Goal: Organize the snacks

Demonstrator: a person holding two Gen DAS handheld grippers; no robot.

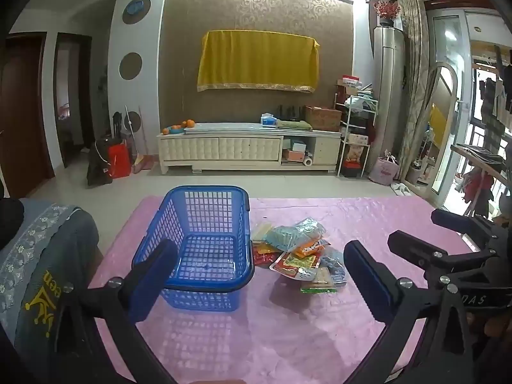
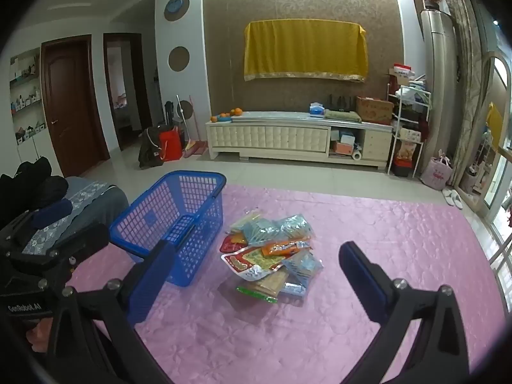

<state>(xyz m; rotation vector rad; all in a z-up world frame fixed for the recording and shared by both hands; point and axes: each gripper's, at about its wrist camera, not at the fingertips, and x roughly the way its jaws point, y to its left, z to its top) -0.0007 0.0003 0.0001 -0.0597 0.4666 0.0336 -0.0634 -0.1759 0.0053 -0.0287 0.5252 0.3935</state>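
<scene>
Both grippers' jaws agape above pink cloth (image 1: 320, 336), basket (image 1: 204, 240) beside snack pile (image 2: 272, 256).

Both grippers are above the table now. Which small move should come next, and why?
Probably lower the right gripper onto the snack pile and close on the top packet. Both grippers are open and hold nothing, the blue basket looks empty, and the pile lies beside it, almost centred between the right gripper's fingers.

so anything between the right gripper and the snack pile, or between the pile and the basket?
Nothing visible. The right gripper hangs open with the snack packets straight ahead on bare pink tablecloth; the empty blue basket sits just left of the pile.
</scene>
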